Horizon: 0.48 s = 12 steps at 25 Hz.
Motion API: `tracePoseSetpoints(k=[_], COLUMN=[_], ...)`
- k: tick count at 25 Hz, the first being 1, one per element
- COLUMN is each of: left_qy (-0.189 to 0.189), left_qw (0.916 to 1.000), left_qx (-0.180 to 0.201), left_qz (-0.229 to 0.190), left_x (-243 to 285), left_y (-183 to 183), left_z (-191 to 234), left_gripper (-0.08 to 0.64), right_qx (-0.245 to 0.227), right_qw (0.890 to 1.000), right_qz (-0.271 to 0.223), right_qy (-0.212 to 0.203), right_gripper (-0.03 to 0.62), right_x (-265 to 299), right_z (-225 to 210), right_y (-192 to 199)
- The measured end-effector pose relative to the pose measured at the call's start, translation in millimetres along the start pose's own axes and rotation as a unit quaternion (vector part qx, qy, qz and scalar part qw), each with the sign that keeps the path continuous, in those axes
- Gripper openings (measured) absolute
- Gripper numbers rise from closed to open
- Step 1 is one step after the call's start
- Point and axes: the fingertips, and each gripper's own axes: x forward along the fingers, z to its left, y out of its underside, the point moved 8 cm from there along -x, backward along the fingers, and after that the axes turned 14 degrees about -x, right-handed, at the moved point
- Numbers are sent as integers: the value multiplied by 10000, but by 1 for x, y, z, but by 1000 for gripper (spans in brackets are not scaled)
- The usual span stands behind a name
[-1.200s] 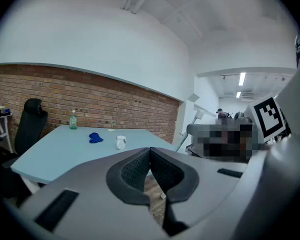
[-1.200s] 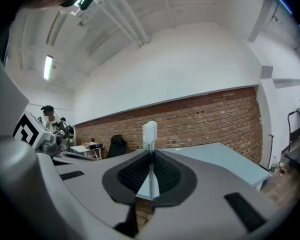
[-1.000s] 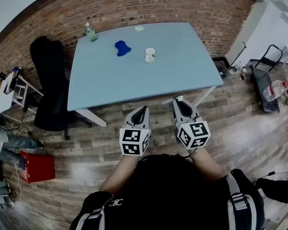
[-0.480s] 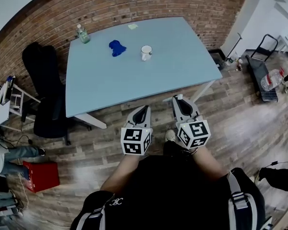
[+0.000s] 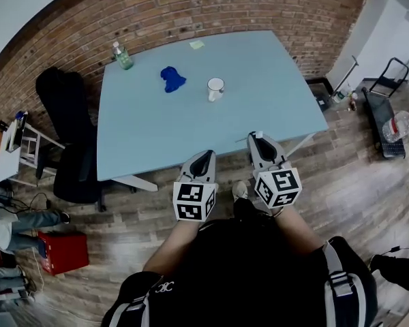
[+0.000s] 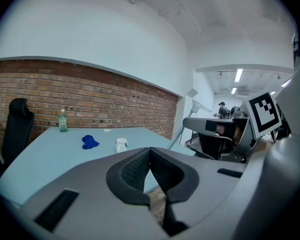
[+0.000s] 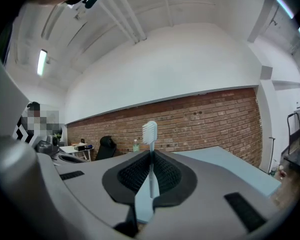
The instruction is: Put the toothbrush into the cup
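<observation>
A white toothbrush (image 7: 150, 170) stands upright, bristles on top, with my right gripper (image 7: 150, 153) shut on its handle. In the head view the right gripper (image 5: 257, 139) reaches just over the near edge of the light-blue table (image 5: 157, 131). My left gripper (image 5: 204, 157) is beside it at the same edge, and its pads (image 6: 140, 166) meet at the tip with nothing between them. The white cup (image 5: 215, 88) stands upright far across the table, well beyond both grippers. The left gripper view also shows the cup (image 6: 121, 144).
A crumpled blue cloth (image 5: 172, 78) lies left of the cup. A green bottle (image 5: 123, 56) and a yellow note (image 5: 197, 45) sit near the brick wall. A black office chair (image 5: 71, 128) stands left of the table, with a red box (image 5: 54, 251) on the floor.
Both grippers have moved forward side by side, from over the wooden floor to the table's near edge. The toothbrush stays clamped in the right gripper.
</observation>
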Motion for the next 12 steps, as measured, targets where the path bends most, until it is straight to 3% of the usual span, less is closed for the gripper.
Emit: tracePoseSetpoints(k=[12], left_qy=[-583], left_qw=[9982], left_qx=[-76], left_qz=[-131], left_x=[110], left_y=[-66], left_z=[27], left_gripper=[9], right_qx=[82], right_qw=[9986], right_qz=[-80], right_qy=[-522], right_gripper=[35], right_x=[126], right_z=[-92], right_y=[-9])
